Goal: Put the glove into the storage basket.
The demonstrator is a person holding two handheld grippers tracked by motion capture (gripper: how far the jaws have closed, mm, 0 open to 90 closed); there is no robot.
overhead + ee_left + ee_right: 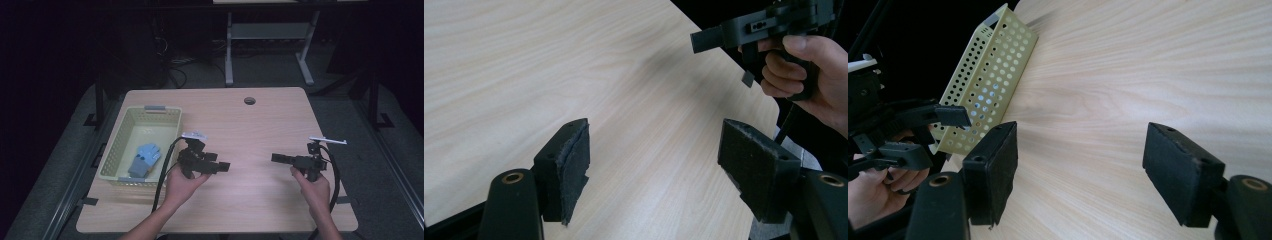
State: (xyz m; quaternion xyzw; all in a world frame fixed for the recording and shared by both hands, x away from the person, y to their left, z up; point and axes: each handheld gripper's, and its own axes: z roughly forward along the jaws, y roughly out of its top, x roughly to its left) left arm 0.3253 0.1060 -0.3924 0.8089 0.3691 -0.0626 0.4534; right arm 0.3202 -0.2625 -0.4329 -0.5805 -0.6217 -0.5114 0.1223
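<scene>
Right now I have both tongs over the middle of the desk (260, 115), facing each other with bare wood between them. My left tongs (224, 166) sit in my left hand (182, 185), just beside the basket (116, 145), and point toward the right side. From the left gripper view their jaws stand wide apart, with nothing between the pads (574, 165) but the wood grain below. My right tongs (278, 158) are held in my right hand (312, 187), near the right edge, and point back toward the left ones. Their jaws are spread wide too, and empty; the right gripper view shows only wood between them, and the basket's perforated wall (993, 85) farther off beside the left tongs.

That pale yellow basket lies at the left side of the desk. Inside it, toward its near end, rests a blue glove (145, 159), lying flat on the basket floor, well apart from both tongs.
</scene>
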